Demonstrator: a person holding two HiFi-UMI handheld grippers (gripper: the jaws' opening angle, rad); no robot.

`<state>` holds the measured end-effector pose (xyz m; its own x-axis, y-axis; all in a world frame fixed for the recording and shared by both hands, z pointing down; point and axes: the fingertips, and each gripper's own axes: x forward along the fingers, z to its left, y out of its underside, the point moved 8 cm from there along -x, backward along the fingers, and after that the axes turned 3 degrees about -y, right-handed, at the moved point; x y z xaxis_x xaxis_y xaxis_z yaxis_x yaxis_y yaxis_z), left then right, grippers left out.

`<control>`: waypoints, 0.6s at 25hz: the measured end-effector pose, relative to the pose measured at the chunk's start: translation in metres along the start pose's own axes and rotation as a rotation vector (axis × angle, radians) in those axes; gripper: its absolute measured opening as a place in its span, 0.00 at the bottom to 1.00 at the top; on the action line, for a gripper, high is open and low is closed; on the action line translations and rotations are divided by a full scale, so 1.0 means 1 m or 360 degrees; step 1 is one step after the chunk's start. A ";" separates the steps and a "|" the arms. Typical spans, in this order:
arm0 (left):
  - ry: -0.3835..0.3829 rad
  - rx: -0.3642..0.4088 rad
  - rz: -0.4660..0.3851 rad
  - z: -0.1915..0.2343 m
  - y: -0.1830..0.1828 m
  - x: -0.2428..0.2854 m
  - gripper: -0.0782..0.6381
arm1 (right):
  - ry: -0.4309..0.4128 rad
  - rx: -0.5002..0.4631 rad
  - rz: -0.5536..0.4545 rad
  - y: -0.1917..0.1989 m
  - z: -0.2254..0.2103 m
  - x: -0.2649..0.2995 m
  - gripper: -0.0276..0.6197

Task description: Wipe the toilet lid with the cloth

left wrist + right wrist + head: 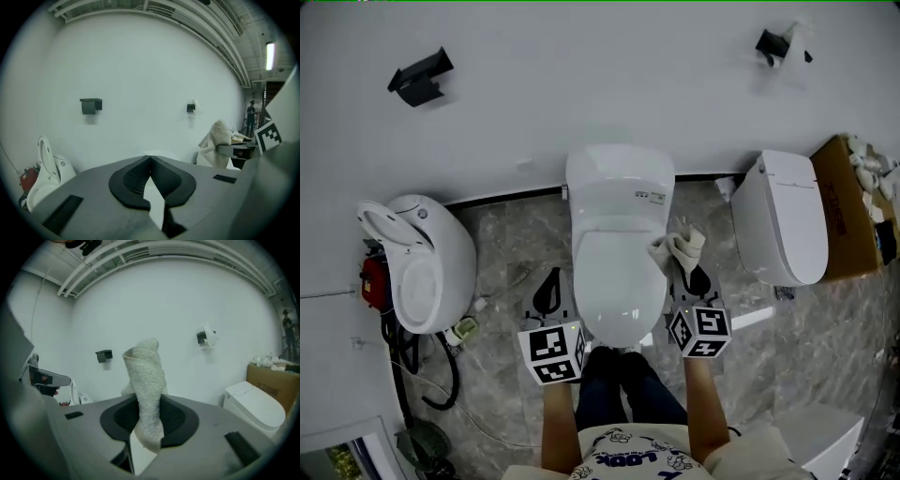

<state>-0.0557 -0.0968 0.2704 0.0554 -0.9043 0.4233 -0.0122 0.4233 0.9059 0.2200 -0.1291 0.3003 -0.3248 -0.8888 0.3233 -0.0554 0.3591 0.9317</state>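
Note:
A white toilet with its lid (pixel 619 281) down stands in front of me in the head view. My right gripper (pixel 695 279) is at the lid's right edge, shut on a pale folded cloth (pixel 678 248) that sticks up beside the seat. In the right gripper view the cloth (pixel 146 390) stands up between the dark pads, which pinch its lower part. My left gripper (pixel 548 291) hangs at the lid's left side, shut with nothing in it; in the left gripper view its pads (pixel 136 180) meet at the tip, and the cloth (pixel 214 143) shows at the right.
A second toilet (pixel 417 262) with its seat raised stands to the left, with dark hoses (pixel 422 366) on the floor by it. A third toilet (pixel 783 216) and a cardboard box (pixel 848 206) are on the right. Two black holders (pixel 420 77) hang on the white wall.

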 end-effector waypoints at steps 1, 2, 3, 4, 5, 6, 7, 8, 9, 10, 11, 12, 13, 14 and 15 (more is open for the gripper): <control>-0.0007 0.0002 -0.0034 0.000 -0.012 -0.005 0.11 | -0.0014 -0.0021 -0.0039 -0.015 0.004 -0.002 0.19; -0.0013 0.0004 -0.0066 0.000 -0.023 -0.009 0.11 | -0.0028 -0.0034 -0.0077 -0.030 0.008 -0.005 0.19; -0.0020 0.0006 -0.0095 0.000 -0.034 -0.014 0.11 | -0.0042 -0.0042 -0.0113 -0.043 0.011 -0.008 0.19; -0.0026 0.0009 -0.0125 0.000 -0.044 -0.019 0.11 | -0.0056 -0.0048 -0.0148 -0.056 0.015 -0.012 0.19; -0.0035 0.0013 -0.0159 -0.001 -0.054 -0.024 0.11 | -0.0071 -0.0057 -0.0184 -0.069 0.018 -0.015 0.19; -0.0045 0.0017 -0.0200 -0.001 -0.064 -0.028 0.11 | -0.0089 -0.0070 -0.0222 -0.081 0.021 -0.017 0.19; -0.0056 0.0022 -0.0241 0.000 -0.074 -0.033 0.11 | -0.0107 -0.0085 -0.0258 -0.092 0.024 -0.020 0.19; -0.0067 0.0028 -0.0277 0.000 -0.082 -0.038 0.11 | -0.0122 -0.0097 -0.0289 -0.101 0.027 -0.024 0.19; -0.0075 0.0032 -0.0304 0.000 -0.089 -0.045 0.11 | -0.0133 -0.0107 -0.0312 -0.108 0.031 -0.030 0.19; -0.0081 0.0035 -0.0326 0.000 -0.095 -0.052 0.11 | -0.0140 -0.0114 -0.0332 -0.115 0.034 -0.036 0.19; -0.0087 0.0036 -0.0345 0.000 -0.101 -0.058 0.11 | -0.0145 -0.0120 -0.0351 -0.122 0.038 -0.040 0.19; -0.0095 0.0034 -0.0364 0.001 -0.106 -0.063 0.11 | -0.0153 -0.0123 -0.0369 -0.129 0.041 -0.044 0.19; -0.0104 0.0033 -0.0383 0.003 -0.112 -0.067 0.11 | -0.0164 -0.0123 -0.0388 -0.135 0.045 -0.046 0.19; -0.0115 0.0033 -0.0401 0.004 -0.117 -0.071 0.11 | -0.0175 -0.0121 -0.0406 -0.141 0.049 -0.047 0.19; -0.0125 0.0037 -0.0418 0.005 -0.122 -0.075 0.11 | -0.0186 -0.0118 -0.0422 -0.146 0.052 -0.047 0.19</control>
<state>-0.0636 -0.0808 0.1280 -0.0179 -0.9848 0.1725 -0.0305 0.1730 0.9845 0.1948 -0.1249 0.1399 -0.4150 -0.9084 0.0499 -0.0852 0.0934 0.9920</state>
